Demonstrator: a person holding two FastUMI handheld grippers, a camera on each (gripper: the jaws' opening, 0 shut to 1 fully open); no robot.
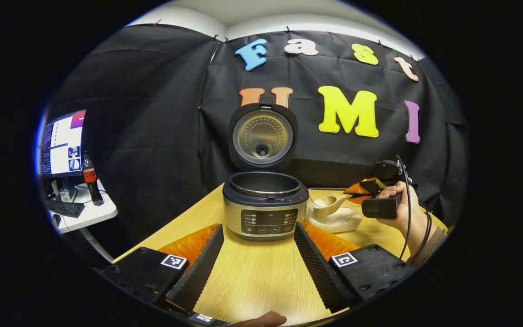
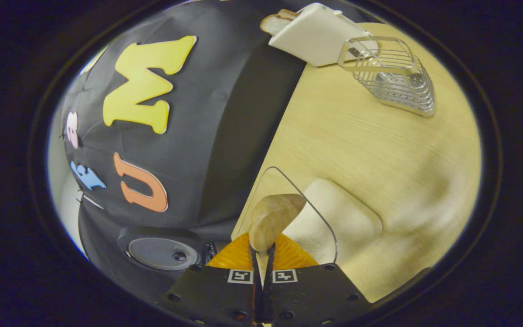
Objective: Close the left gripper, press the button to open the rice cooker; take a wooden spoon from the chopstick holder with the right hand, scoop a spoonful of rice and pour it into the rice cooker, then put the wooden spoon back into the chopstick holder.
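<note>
Holding the wooden spoon (image 2: 271, 218) by its handle between both fingers, the right gripper (image 2: 262, 277) had the spoon's long axis running straight ahead, its bowl above the white rice container (image 1: 334, 219), which sat just right of the open rice cooker (image 1: 265, 204). The left gripper (image 1: 257, 254) stood wide and empty before the cooker's front panel, nearer to it than the right. Toward the wooden surface's (image 2: 357, 145) far edge stood a wire chopstick holder (image 2: 391, 75).
</note>
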